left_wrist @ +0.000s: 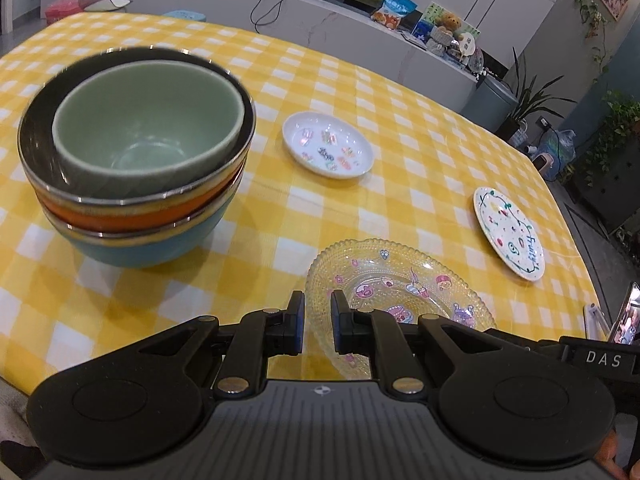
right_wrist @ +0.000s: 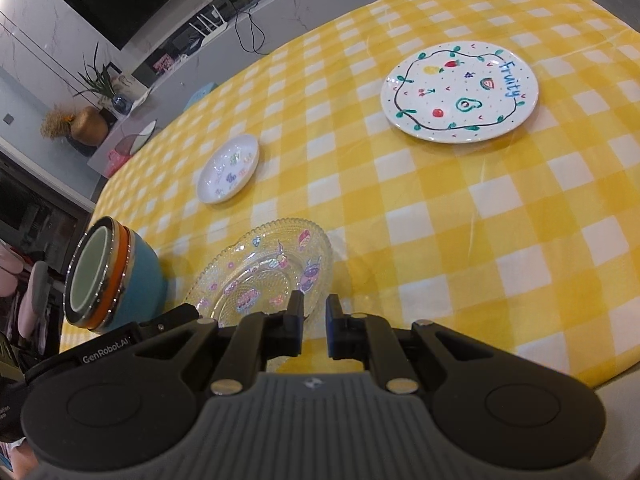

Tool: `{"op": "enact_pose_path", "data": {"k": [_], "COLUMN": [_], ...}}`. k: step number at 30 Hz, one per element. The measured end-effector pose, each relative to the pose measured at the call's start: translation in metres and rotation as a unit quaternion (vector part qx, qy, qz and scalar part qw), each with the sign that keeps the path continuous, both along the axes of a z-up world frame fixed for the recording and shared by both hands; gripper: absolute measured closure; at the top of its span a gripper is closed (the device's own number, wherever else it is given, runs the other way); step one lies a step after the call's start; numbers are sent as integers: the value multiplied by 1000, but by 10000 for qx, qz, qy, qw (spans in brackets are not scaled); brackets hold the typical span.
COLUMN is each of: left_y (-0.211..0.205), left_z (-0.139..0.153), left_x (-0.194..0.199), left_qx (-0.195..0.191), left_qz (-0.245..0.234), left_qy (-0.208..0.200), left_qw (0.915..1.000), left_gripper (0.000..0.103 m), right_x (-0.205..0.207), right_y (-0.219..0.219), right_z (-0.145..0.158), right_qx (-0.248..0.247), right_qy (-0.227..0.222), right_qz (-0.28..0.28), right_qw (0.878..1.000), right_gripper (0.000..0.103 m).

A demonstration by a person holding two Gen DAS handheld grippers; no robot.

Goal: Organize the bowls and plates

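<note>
A pale green bowl (left_wrist: pixel 148 132) is nested in an orange bowl (left_wrist: pixel 132 216), which sits in a blue bowl (left_wrist: pixel 140 248). This stack (right_wrist: pixel 120 280) stands on the yellow checked cloth at the left. A clear glass plate (left_wrist: pixel 400 280) (right_wrist: pixel 264 272) with cartoon prints lies on the cloth between my two grippers. My left gripper (left_wrist: pixel 318 308) hovers over its left rim. My right gripper (right_wrist: pixel 314 310) is at its near right rim. Both have only a narrow gap between the pads, and neither pinches anything. A small white dish (left_wrist: pixel 328 146) (right_wrist: pixel 230 170) and a white "Fruity" plate (left_wrist: pixel 508 232) (right_wrist: pixel 460 92) lie farther out.
The cloth's near edge (right_wrist: pixel 600 388) drops off just to the right of my right gripper. A phone on a stand (left_wrist: pixel 628 316) is at the table's right edge. A white counter (left_wrist: pixel 320 12) with cables, boxes and plants runs behind the table.
</note>
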State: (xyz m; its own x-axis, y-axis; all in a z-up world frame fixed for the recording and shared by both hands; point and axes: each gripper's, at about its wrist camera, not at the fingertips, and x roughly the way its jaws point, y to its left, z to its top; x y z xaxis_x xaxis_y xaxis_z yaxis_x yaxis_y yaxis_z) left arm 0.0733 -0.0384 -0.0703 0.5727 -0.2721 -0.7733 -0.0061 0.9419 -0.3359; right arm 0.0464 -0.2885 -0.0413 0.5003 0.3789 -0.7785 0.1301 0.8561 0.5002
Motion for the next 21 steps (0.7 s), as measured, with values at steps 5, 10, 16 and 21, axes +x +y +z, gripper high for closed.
{"op": "enact_pose_path", "data": {"k": [5, 10, 16, 21], "left_y": [1, 2, 2, 1], "left_z": [-6, -8, -11, -12], "left_x": [0, 0, -1, -2], "left_qx": [-7, -16, 3, 74], "left_qz": [-5, -28, -51, -78], "left_qy": [60, 73, 128, 93], "left_qw": [10000, 10000, 9999, 9999], "left_gripper": [89, 89, 89, 89], "right_x": [3, 7, 10, 10], "right_y": [5, 8, 12, 15], "right_z": [-2, -7, -11, -11], "right_qx": [-174, -285, -426, -520], "right_qy": [74, 247, 414, 440], "right_qz": [81, 116, 173, 204], "right_qw": [9998, 9992, 9981, 9975], "right_gripper": [94, 94, 95, 95]}}
